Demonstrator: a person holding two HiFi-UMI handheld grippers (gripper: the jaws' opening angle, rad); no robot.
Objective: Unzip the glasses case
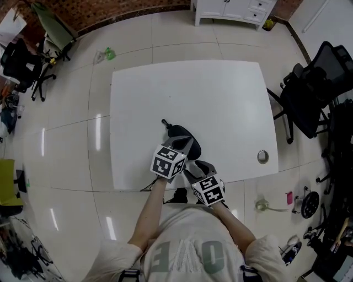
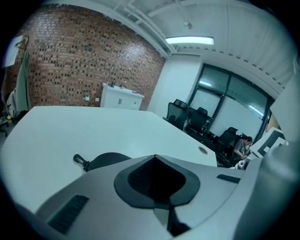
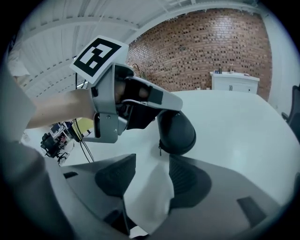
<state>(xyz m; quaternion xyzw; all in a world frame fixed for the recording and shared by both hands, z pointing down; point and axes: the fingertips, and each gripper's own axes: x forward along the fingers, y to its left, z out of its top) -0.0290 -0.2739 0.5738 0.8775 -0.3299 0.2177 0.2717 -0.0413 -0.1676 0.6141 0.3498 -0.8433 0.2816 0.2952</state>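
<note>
A black glasses case (image 1: pixel 181 133) lies zipped shut on a white table (image 1: pixel 220 93), close to the table's front edge and a little left of its middle, with a small black clip (image 1: pixel 164 122) sticking out from its far end toward the table's centre. The zip pull (image 3: pixel 160 149) hangs at the case's near end, facing the person. The left gripper (image 1: pixel 185 144) sits right against the near left side of the case, its jaws pressed together; its own view shows nothing between the pads, and whether it touches the case cannot be made out. The right gripper (image 3: pixel 152 161) hovers just short of the zip pull with its jaws spread, only bare tabletop between them. Both tools are held over the front edge by a person in a light T-shirt, each topped with a cube of square markers. A round metal grommet (image 1: pixel 263 157) is set near the table's front right corner. Black office chairs (image 1: pixel 309 93) stand off the right edge, and a white cabinet (image 1: pixel 234 10) stands against a brick wall beyond the far edge.
</note>
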